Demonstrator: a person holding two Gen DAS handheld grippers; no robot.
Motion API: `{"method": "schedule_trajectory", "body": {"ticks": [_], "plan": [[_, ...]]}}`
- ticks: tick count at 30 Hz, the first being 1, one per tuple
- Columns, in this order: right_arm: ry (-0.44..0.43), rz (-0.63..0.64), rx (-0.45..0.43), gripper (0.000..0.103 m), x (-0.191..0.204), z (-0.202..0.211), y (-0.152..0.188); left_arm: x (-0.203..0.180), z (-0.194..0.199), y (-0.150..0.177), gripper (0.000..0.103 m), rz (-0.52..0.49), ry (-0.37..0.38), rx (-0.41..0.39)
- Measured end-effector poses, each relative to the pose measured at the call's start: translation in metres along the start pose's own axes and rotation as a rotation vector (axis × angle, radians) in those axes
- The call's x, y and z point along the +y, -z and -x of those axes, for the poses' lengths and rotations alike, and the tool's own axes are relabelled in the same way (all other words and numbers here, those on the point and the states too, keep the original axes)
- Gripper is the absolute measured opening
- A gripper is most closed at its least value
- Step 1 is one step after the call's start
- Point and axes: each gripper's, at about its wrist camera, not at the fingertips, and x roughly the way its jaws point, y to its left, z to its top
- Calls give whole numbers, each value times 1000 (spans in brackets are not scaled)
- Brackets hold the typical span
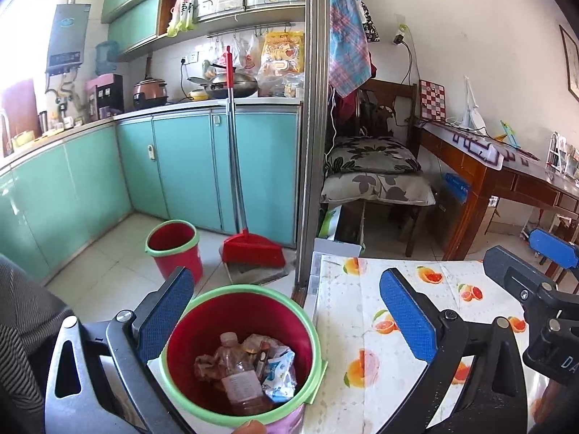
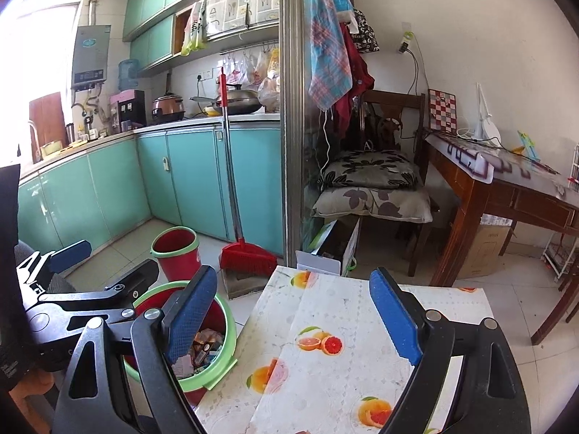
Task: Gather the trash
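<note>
A red bin with a green rim [image 1: 202, 307] stands on the floor beside the table and holds trash: a clear plastic bottle [image 1: 239, 372], crumpled wrappers [image 1: 280, 369] and other bits. My left gripper [image 1: 286, 318] is open and empty, right above the bin's mouth. My right gripper [image 2: 293, 322] is open and empty over the table with the fruit-print cloth [image 2: 325, 372]. The bin also shows in the right wrist view [image 2: 224, 329], left of the table, with the left gripper [image 2: 108, 264] above it. The right gripper's blue pads [image 1: 552, 244] show at the right edge of the left wrist view.
A second red bin [image 1: 175, 249] stands empty on the kitchen floor. A red broom and dustpan [image 1: 253, 253] lean on the teal cabinets. A metal door frame [image 1: 311, 144] divides the rooms. A cushioned chair [image 2: 376, 195] and a wooden desk [image 2: 506, 195] stand behind the table.
</note>
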Motion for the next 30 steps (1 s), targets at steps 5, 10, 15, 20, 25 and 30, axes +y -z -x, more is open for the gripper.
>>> {"method": "schedule_trajectory", "body": {"ticks": [5, 10, 15, 20, 25, 30], "plan": [[-6, 12, -7, 87, 10, -5, -5, 7, -2, -2, 103, 3, -8, 5], [3, 29, -20, 87, 15, -5, -6, 11, -2, -5, 103, 10, -7, -3], [5, 39, -23, 87, 17, -5, -6, 11, -1, -5, 103, 10, -3, -4], [-1, 40, -20, 87, 18, -5, -6, 10, -2, -7, 103, 3, -15, -5], [-14, 30, -13, 87, 18, -7, -5, 10, -2, -8, 103, 5, -28, -7], [-14, 33, -13, 87, 19, -9, -5, 11, -3, -7, 103, -1, -35, -16]]}}
